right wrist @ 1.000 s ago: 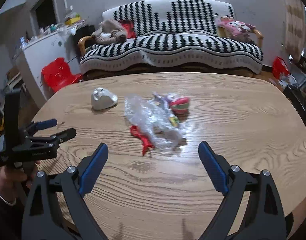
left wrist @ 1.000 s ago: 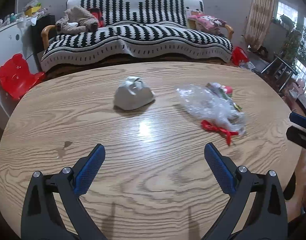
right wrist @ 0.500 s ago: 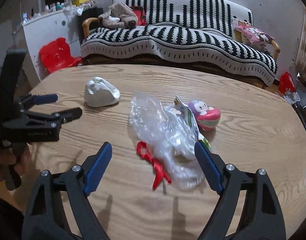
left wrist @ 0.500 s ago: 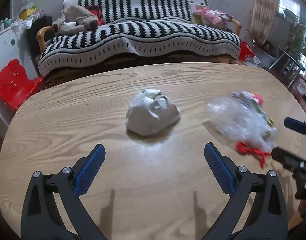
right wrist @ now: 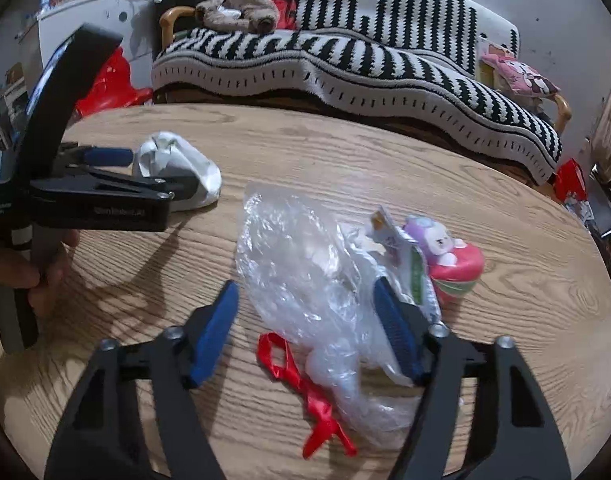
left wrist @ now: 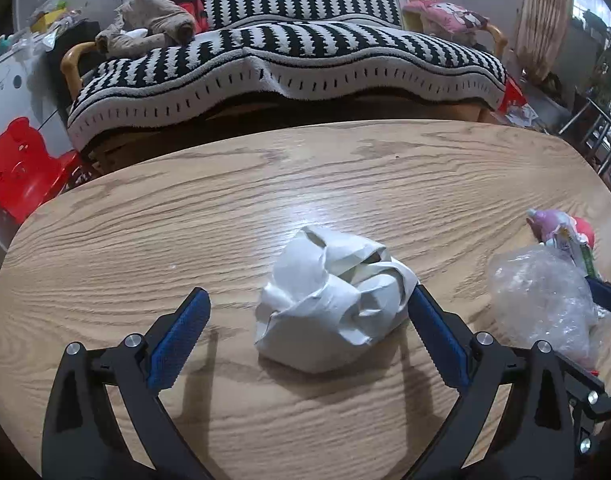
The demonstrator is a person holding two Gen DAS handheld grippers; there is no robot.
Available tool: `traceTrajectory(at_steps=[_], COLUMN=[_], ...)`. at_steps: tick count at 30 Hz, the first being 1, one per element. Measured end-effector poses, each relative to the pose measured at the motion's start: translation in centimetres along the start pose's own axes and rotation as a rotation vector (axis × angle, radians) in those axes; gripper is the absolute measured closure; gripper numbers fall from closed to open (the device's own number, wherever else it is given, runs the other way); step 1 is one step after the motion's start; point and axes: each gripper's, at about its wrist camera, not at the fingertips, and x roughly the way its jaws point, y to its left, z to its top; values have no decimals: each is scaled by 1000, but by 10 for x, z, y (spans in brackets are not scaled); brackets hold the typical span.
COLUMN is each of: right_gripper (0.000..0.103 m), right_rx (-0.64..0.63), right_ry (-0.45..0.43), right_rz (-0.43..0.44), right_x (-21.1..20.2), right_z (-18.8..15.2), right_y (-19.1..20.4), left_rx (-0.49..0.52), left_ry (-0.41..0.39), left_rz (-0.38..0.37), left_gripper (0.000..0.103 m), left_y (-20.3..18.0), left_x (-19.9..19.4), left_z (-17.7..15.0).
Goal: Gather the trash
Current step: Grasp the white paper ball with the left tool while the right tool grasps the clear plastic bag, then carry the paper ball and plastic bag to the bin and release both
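The crumpled white paper (left wrist: 331,298) is sitting near the middle of the wooden table (left wrist: 145,216), a lumpy ball with no clear long axis, its open folds facing up and toward the sofa (left wrist: 289,56). I'm holding my left gripper (left wrist: 307,318) wide around it, the right pad touching or just beside its edge, I cannot tell which. Beside it the clear plastic bag (right wrist: 305,280) is lying lengthwise toward me, its red ribbon (right wrist: 305,384) trailing nearest. My right gripper (right wrist: 311,330) is closing with the bag between its jaws. A pink toy (right wrist: 449,260) is resting just beyond.
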Motion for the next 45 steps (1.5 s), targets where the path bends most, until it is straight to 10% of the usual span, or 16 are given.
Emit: traceTrajectory(at_steps=[4,21,45], right_gripper=[84,93,93], right_rx=[-48,218,789], right_ry=[20,-187,-40], right_rz=[-4,168,-333], right_x=[2,-142,-319], right_z=[-3,-15,-302], right_y=[11,-55,-333], left_rx=[-2,19,507], left_ry=[15,-99,-79], left_rz=[2,-56,-514], left_gripper=[47,51,51], left_y=[-2,-41,-402], left_x=[-1,-118,-197], left_z=[-2,-22,-119])
